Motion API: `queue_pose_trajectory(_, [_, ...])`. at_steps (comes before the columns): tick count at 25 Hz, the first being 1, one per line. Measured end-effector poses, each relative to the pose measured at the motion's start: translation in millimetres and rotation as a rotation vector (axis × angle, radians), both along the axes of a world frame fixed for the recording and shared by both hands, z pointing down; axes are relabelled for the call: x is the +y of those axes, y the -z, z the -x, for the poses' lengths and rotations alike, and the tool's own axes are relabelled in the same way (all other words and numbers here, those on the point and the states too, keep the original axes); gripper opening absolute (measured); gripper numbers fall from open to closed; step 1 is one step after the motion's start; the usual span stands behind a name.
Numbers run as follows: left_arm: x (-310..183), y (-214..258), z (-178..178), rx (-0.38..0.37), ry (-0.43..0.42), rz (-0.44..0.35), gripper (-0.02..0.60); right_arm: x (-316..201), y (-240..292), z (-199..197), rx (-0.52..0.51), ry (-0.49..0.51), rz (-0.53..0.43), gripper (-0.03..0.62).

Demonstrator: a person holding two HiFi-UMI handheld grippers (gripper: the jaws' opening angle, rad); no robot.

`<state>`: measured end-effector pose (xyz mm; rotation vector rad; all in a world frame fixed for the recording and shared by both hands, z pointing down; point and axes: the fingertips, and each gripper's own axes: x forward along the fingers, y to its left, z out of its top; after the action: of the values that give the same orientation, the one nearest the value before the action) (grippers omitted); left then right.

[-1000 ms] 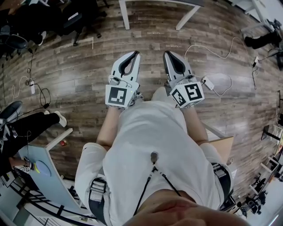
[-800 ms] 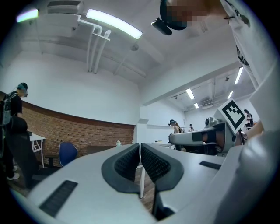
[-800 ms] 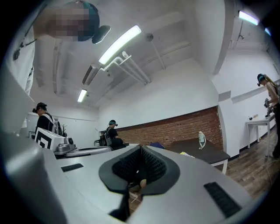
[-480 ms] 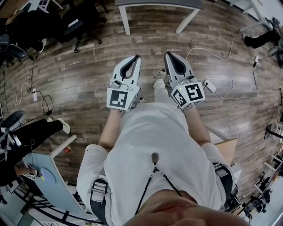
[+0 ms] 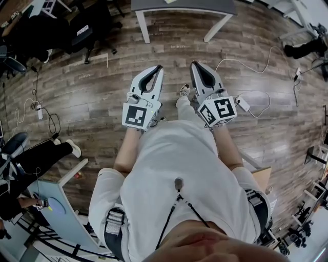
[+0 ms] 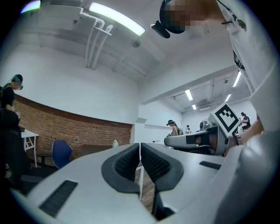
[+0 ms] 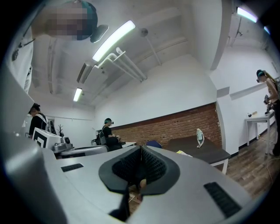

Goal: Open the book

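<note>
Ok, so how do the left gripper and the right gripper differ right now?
The left gripper shows its left cube flat to the head camera, mostly one face. The right gripper has its right cube turned corner-on, showing two faces. In the head view the left gripper's tip angles rightward and the right gripper's leftward, so they converge. Both are shut, empty, and held over the wooden floor.

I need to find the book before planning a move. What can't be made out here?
- Grey rectangular table, head view: cut off by the top edge, so its surface barely shows.
- Flat yellowish item on the dark-topped table, right gripper view: too small to identify.
</note>
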<state>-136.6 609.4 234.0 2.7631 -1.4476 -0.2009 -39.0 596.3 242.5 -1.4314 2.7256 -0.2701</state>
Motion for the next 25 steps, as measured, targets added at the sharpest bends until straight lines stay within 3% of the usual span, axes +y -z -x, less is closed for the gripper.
queue_pose_trajectory(9, [-73.1,0.5,-37.5,-0.002,0.024,0.0,0.028,-72.2,-3.4,-38.9,0.0,0.016,0.012,0.037])
queue_pose_trajectory(13, [-104.9,-12.5,-54.9,-0.073,0.035,0.051,0.028,-106.2,-3.3,-59.1,-0.002,0.031,0.018,0.037])
queue_pose_trajectory(16, [-137.2,3.7,-72.5,-0.016,0.045,0.012,0.028,-137.3,-1.0,-75.3,-0.002,0.035,0.024,0.037])
queue_pose_trajectory(21, [-180.6,7.8,-100.5,-0.016,0.064,0.006,0.028,-183.3,-0.2,-102.1,-0.013,0.054,0.027,0.037])
queue_pose_trajectory(25, [-210.8,-8.7,-123.2,-0.099,0.063,0.054,0.028,-220.2,-0.6,-122.7,-0.021,0.08,0.029,0.037])
